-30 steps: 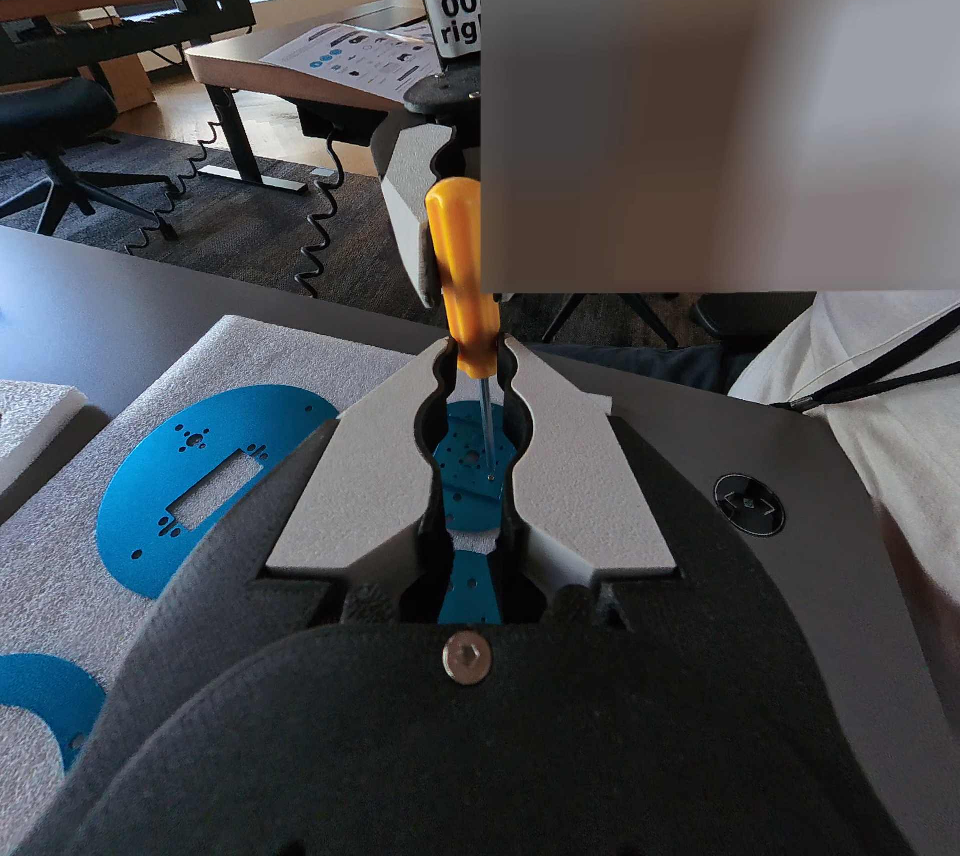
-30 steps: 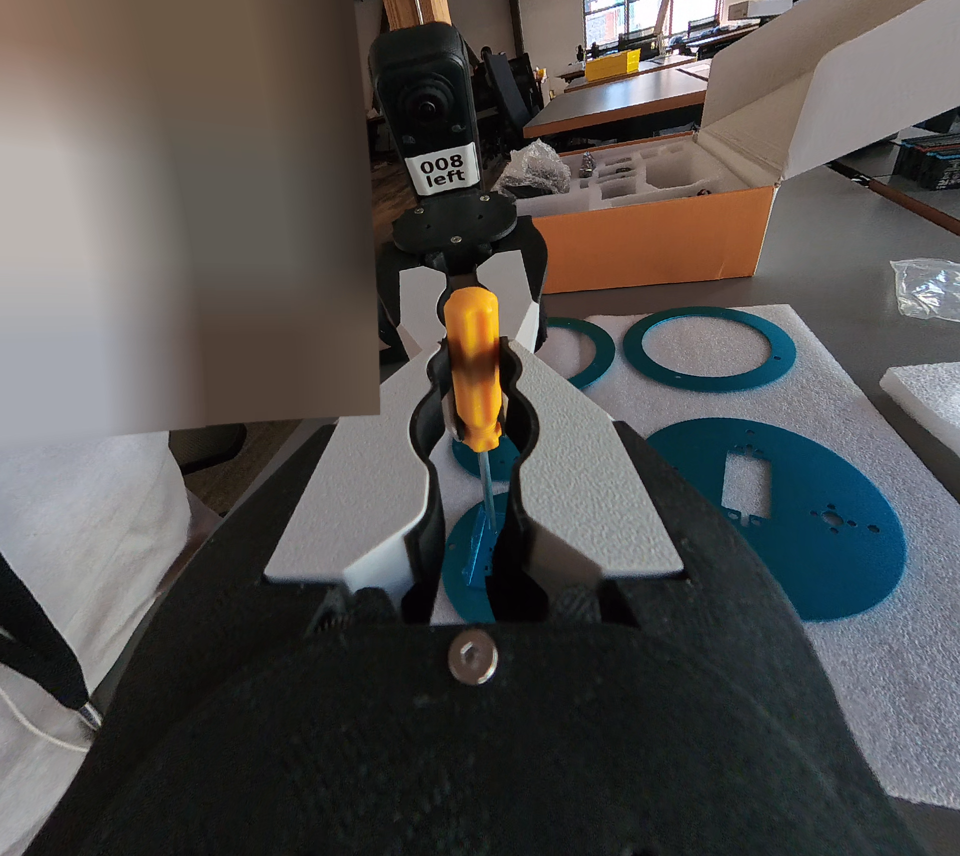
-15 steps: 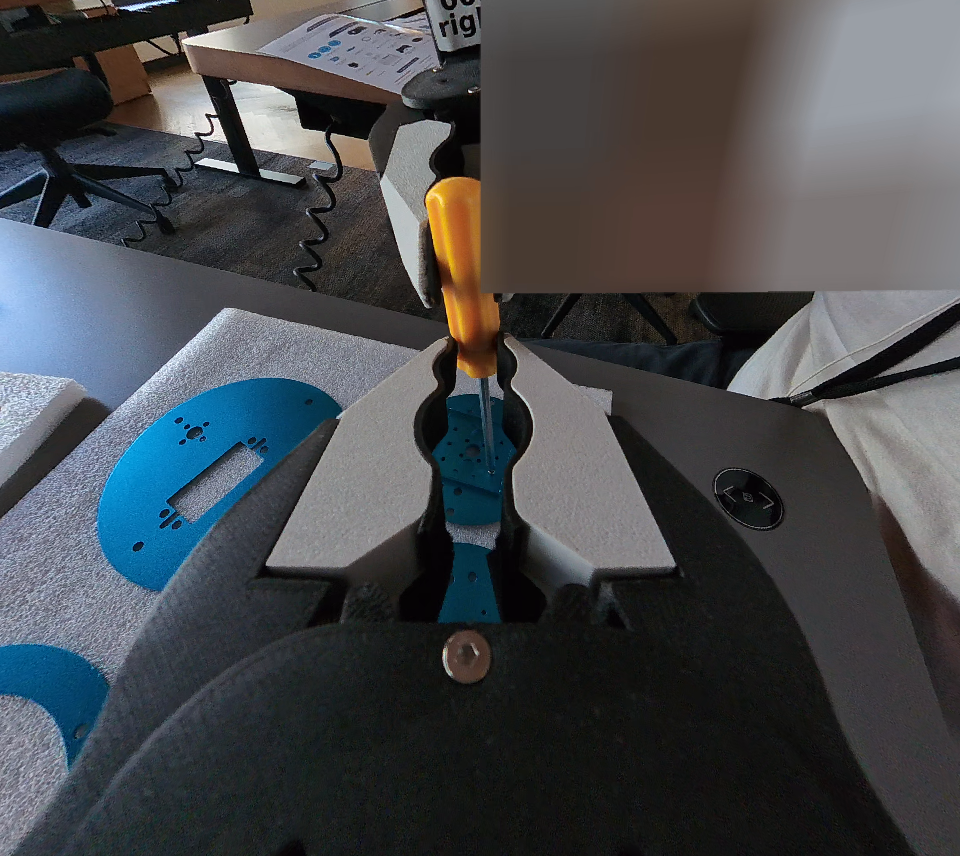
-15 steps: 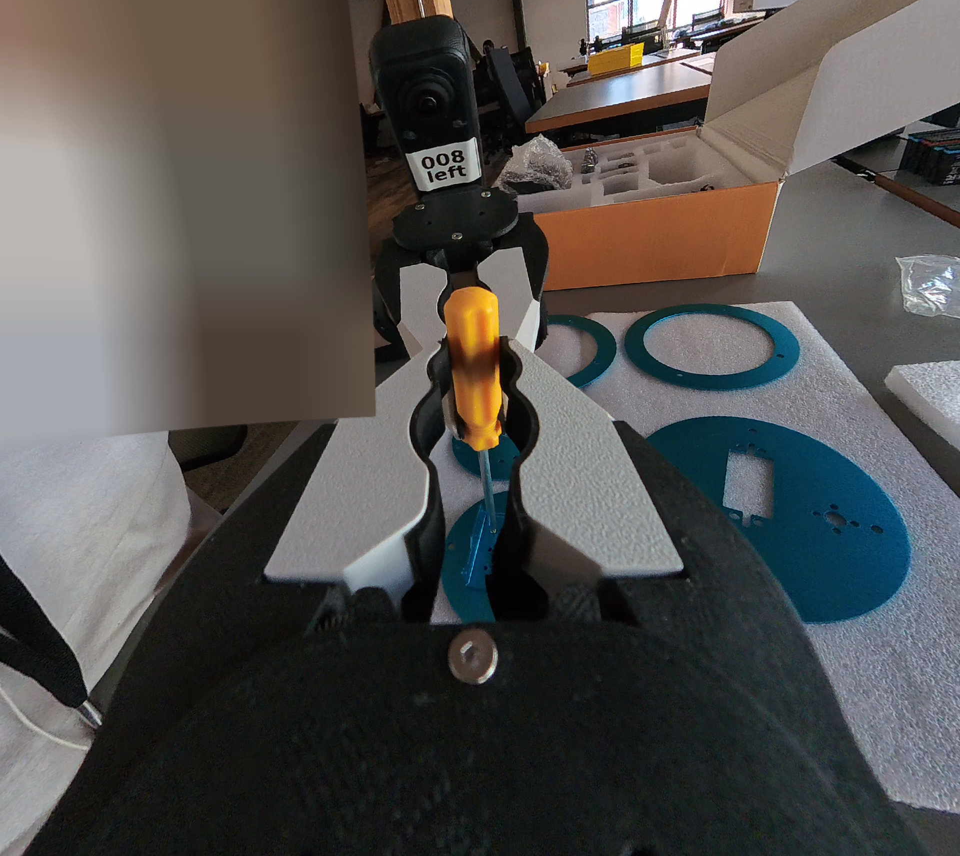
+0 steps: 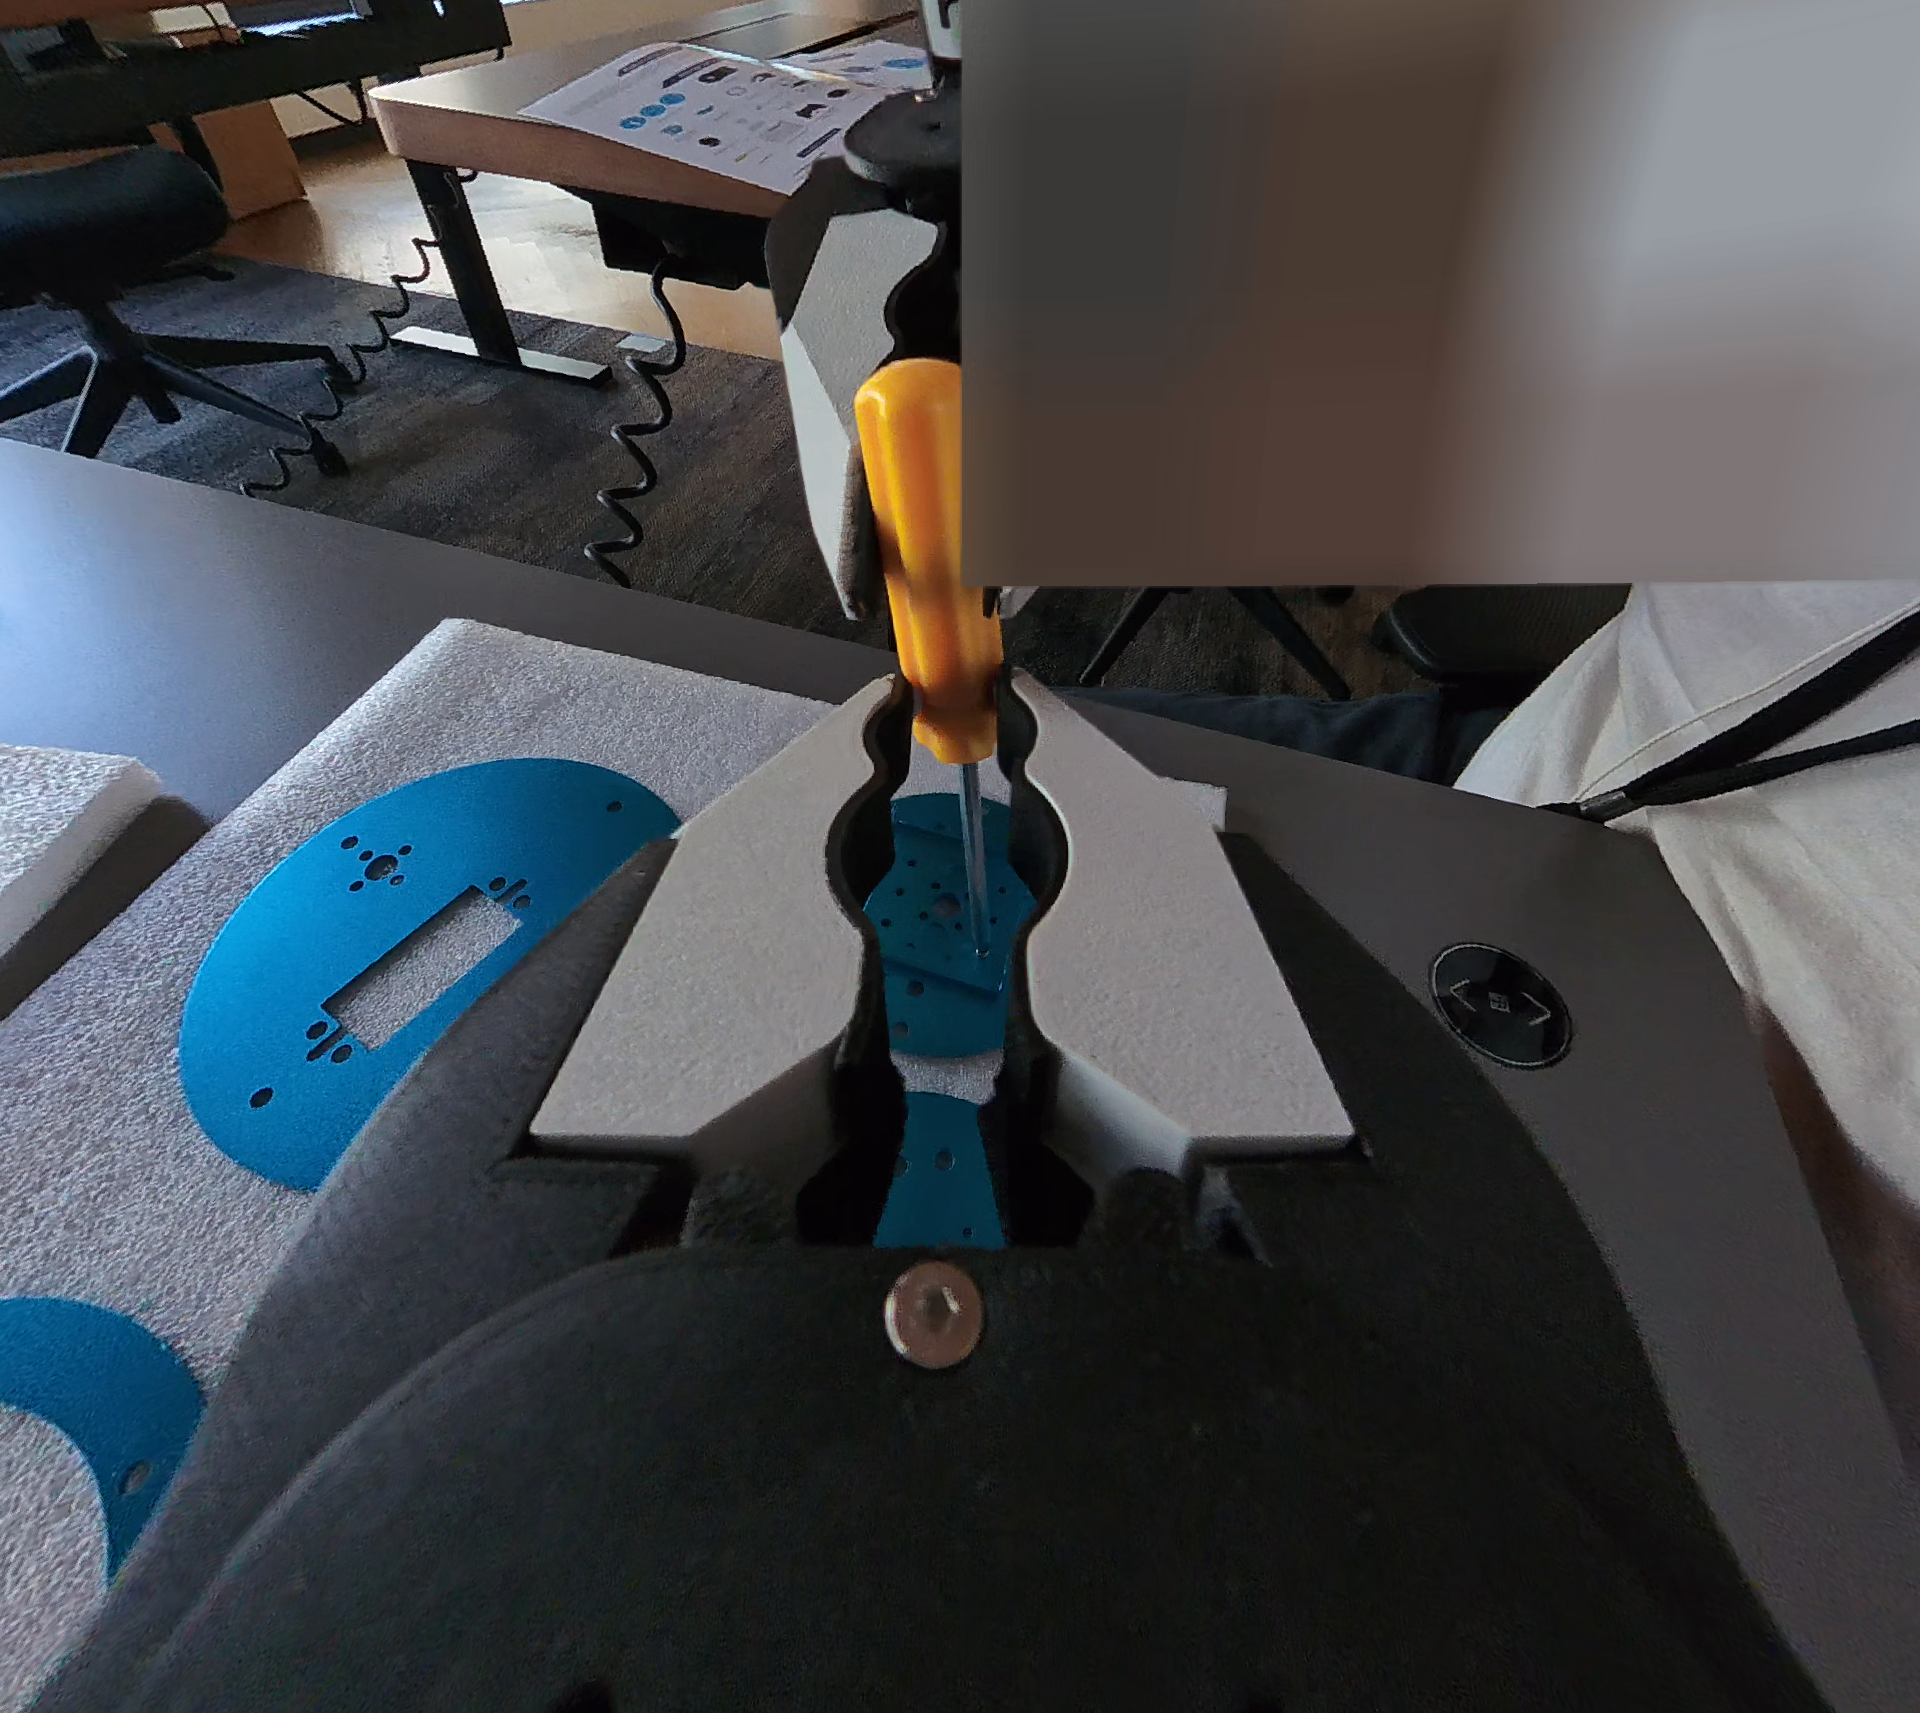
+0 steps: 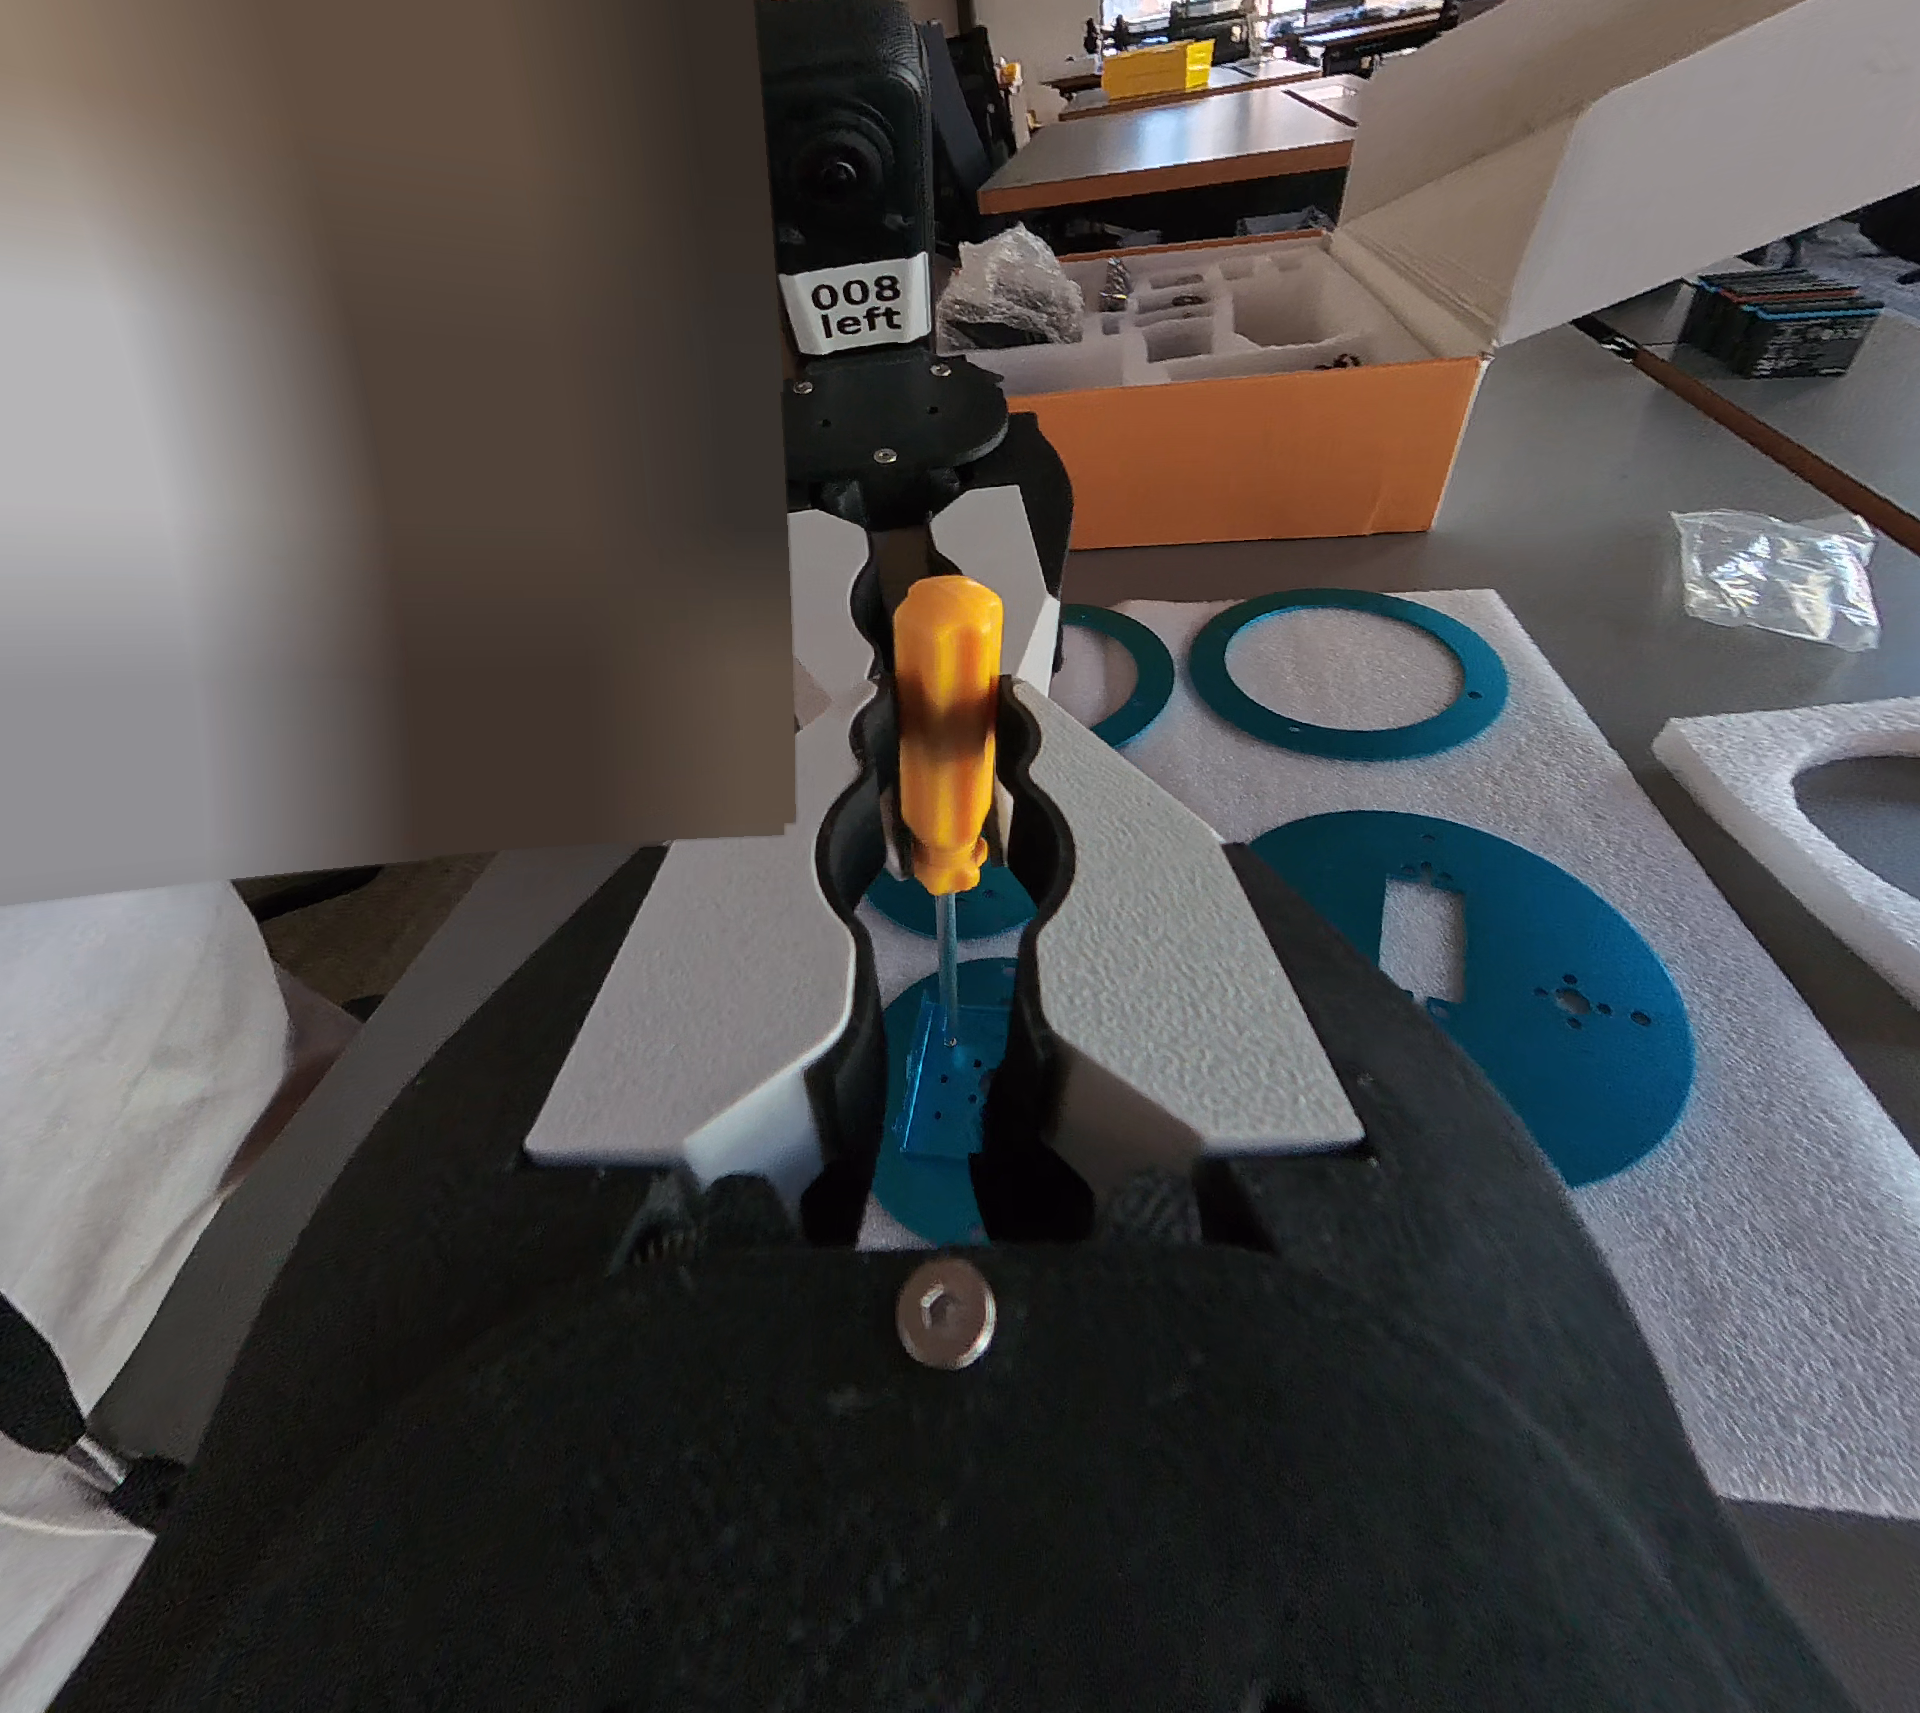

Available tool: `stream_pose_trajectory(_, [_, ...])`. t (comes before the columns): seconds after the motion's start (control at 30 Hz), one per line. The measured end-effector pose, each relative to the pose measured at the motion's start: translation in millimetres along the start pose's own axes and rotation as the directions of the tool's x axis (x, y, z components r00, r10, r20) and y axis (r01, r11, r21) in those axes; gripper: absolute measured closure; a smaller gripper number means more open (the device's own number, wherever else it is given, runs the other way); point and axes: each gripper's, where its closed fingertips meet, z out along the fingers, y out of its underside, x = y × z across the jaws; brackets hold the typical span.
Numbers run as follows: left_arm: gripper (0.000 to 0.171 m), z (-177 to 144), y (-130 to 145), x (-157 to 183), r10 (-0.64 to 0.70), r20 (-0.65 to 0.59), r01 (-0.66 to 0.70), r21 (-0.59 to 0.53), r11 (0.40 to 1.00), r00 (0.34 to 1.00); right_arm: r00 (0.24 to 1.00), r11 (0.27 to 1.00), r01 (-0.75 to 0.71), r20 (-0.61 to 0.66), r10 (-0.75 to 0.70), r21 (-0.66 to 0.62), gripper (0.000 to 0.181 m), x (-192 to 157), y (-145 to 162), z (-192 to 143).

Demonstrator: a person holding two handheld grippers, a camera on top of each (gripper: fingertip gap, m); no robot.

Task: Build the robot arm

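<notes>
An orange-handled screwdriver (image 5: 925, 541) stands upright, its thin shaft tip on a small blue perforated bracket (image 5: 940, 925). The bracket lies on a round blue plate (image 5: 935, 1029) on a white foam sheet (image 5: 582, 707). My left gripper (image 5: 954, 707) is closed around the handle's lower end. My right gripper (image 6: 948, 707) faces it and is closed around the handle's (image 6: 945, 759) middle. The bracket (image 6: 951, 1092) shows between the right fingers. The left gripper's body (image 6: 904, 416) stands just behind the handle.
A large blue disc (image 6: 1507, 1019) with a rectangular cutout and blue rings (image 6: 1351, 676) lie on the foam. An open orange box (image 6: 1247, 437), a plastic bag (image 6: 1777, 572) and a foam piece (image 6: 1818, 790) are beyond. A person in white (image 5: 1766, 832) sits at the table edge.
Both views have shifted only slightly. The screwdriver stays upright with its tip on the bracket and both grippers stay closed on the handle.
</notes>
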Motion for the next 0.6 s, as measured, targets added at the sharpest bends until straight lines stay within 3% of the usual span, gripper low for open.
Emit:
stream_pose_trajectory(0.13, [0.158, 0.6, 0.5, 1.3, 0.013, -0.009, -0.013, 0.002, 1.000, 1.000, 0.998, 0.997, 0.053, 0.016, -0.053, -0.056, 0.164, -3.0, -1.1, -3.9])
stream_pose_trajectory(0.23, [0.158, 1.2, 0.6, 3.0, 0.028, -0.015, -0.028, 0.000, 1.000, 0.999, 0.990, 0.997, 0.072, 0.123, -0.071, -0.010, 0.153, -13.4, -27.5, -10.5])
stream_pose_trajectory(0.37, [0.158, 0.9, 0.6, 5.0, 0.037, -0.026, -0.037, 0.002, 0.999, 0.999, 0.970, 0.974, 0.128, 0.229, -0.084, -0.189, 0.157, -17.4, -16.4, -5.7])
stream_pose_trajectory(0.4, [0.158, 0.7, 0.8, 5.8, 0.042, -0.027, -0.042, 0.001, 0.999, 0.999, 0.970, 0.967, 0.143, 0.225, -0.094, -0.210, 0.164, -16.0, -14.2, -4.0])
stream_pose_trajectory(0.53, [0.157, -0.8, 0.8, 5.4, 0.028, -0.030, -0.027, 0.006, 1.000, 0.999, 0.977, 0.964, 0.123, 0.201, -0.075, -0.237, 0.164, -14.1, -15.1, -1.0])
stream_pose_trajectory(0.6, [0.148, -1.8, -0.4, 3.6, 0.012, -0.027, -0.011, 0.005, 1.000, 1.000, 0.986, 0.960, 0.111, 0.152, -0.073, -0.258, 0.164, -10.6, -15.1, -0.3])
